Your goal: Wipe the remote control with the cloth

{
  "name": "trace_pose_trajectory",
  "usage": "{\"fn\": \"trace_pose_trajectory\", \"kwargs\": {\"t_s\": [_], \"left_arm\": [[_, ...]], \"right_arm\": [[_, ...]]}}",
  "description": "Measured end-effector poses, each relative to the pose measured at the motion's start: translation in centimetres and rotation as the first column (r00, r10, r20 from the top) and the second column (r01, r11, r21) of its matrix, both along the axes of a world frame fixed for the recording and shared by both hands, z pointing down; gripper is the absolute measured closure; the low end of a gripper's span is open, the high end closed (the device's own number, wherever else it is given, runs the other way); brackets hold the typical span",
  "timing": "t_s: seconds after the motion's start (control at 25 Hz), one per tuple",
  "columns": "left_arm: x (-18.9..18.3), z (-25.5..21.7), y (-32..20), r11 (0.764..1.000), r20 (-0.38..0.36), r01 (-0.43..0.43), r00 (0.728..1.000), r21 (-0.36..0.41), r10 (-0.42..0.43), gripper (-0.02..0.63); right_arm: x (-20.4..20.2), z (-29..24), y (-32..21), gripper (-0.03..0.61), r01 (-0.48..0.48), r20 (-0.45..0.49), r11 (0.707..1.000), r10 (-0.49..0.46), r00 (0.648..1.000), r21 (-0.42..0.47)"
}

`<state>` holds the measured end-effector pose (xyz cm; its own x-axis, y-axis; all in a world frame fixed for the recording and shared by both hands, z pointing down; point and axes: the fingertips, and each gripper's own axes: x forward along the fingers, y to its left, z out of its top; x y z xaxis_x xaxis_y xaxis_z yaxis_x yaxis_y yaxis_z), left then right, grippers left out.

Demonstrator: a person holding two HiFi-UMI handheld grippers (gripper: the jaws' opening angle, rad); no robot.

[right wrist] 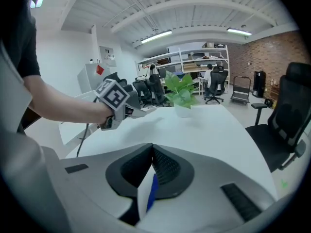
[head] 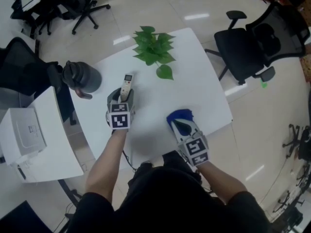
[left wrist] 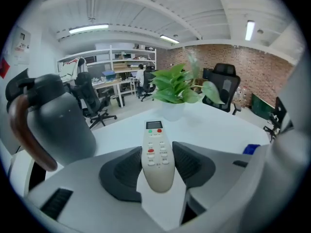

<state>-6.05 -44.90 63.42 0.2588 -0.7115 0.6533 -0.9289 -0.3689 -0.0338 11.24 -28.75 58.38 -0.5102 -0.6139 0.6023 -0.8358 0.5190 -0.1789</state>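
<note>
My left gripper (head: pixel 123 97) is shut on the lower half of a white remote control (head: pixel 127 83), whose screen end points away from me toward the plant. In the left gripper view both pads (left wrist: pixel 127 165) press the sides of the remote (left wrist: pixel 154 130), buttons facing up. The right gripper view shows the left gripper (right wrist: pixel 127 107) holding it above the white table (right wrist: pixel 209 130). My right gripper (head: pixel 181 126) is shut on a blue cloth (head: pixel 179 115) near the table's front edge. In its own view only a blue sliver of cloth (right wrist: pixel 152 194) shows below the closed right gripper (right wrist: pixel 152 152).
A potted green plant (head: pixel 154 47) stands at the table's far side. A dark grey jug (head: pixel 81 76) with a brown handle sits left of the remote, and a white printer (head: pixel 24 135) is further left. A black office chair (head: pixel 252 42) stands to the right.
</note>
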Motion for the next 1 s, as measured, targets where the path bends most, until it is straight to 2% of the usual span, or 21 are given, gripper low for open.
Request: {"fn": "trace_pose_trajectory", "kwargs": {"t_s": [0.16,0.2,0.32,0.44,0.6,0.68,0.92,0.96,1.0], "left_arm": [[1.0,-2.8,6.4,0.990,0.000,-0.133,0.991,0.035,0.133,0.411],[1.4,-3.4,8.0,0.985,0.000,-0.170,0.985,0.041,0.170,0.411],[2.2,-4.8,12.5,0.965,0.001,-0.258,0.966,0.055,0.258,0.411],[2.3,-5.8,15.5,0.950,0.008,-0.304,0.953,0.066,0.304,0.411],[1.8,-6.8,17.8,0.942,0.027,-0.327,0.945,0.078,0.326,0.411],[1.3,-7.1,18.4,0.941,0.036,-0.327,0.945,0.083,0.325,0.411],[0.7,-7.6,19.3,0.943,0.051,-0.318,0.948,0.092,0.315,0.411],[0.8,-7.6,19.3,0.945,0.047,-0.315,0.949,0.092,0.312,0.411],[0.9,-7.6,19.3,0.947,0.042,-0.309,0.951,0.090,0.307,0.411]], "right_arm": [[2.0,2.2,1.4,0.569,-0.045,-0.109,0.999,0.047,0.993,0.021],[2.6,3.0,1.8,0.547,-0.060,-0.138,0.998,0.061,0.989,0.013],[4.0,6.0,2.5,0.386,-0.095,-0.220,0.994,0.082,0.972,-0.047],[4.5,9.1,2.9,0.314,-0.100,-0.290,0.989,0.064,0.955,-0.111],[4.5,11.9,3.1,0.222,-0.088,-0.380,0.980,0.014,0.925,-0.177],[4.7,12.8,3.0,0.216,-0.100,-0.395,0.975,0.014,0.919,-0.200],[4.7,13.4,3.0,0.224,-0.107,-0.334,0.968,0.026,0.942,-0.226],[4.9,13.4,3.0,0.246,-0.110,-0.333,0.969,0.031,0.942,-0.221],[5.2,13.4,3.0,0.293,-0.115,-0.336,0.970,0.037,0.941,-0.216]]}}
